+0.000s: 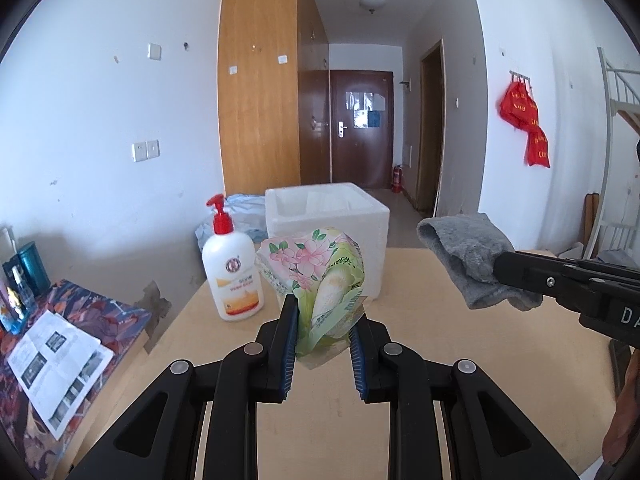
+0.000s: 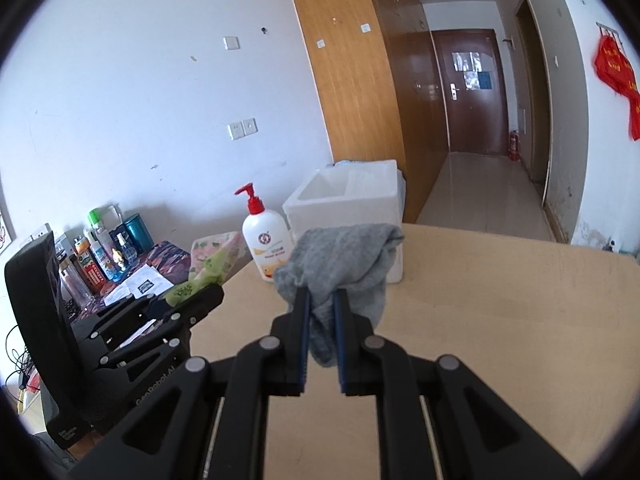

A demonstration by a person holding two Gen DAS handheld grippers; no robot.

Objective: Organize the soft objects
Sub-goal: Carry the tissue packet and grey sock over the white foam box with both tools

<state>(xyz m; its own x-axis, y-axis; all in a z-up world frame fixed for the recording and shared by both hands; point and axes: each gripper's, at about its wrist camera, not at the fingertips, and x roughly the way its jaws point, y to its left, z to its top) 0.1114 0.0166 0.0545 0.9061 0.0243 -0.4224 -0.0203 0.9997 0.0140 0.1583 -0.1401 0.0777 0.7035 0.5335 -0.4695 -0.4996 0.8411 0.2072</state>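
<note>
Bright even daylight, soft shadows, sharp focus, fisheye bending, dark vignetted corners

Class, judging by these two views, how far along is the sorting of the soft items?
Done: nothing visibly stored in the foam box. In hand: left gripper clamps the floral tissue pack; right gripper clamps the grey cloth. Left: placing both.

Pump bottle (image 1: 234, 272) on table (image 1: 460, 360)

The tissue pack (image 1: 316, 276) hides the lower front of the foam box (image 1: 332, 220). The right gripper (image 1: 516, 276) runs off the frame's right edge. In the right wrist view, the grey cloth (image 2: 344, 268) covers part of the box; bottle labels on the side shelf (image 2: 160, 256) are unreadable.
</note>
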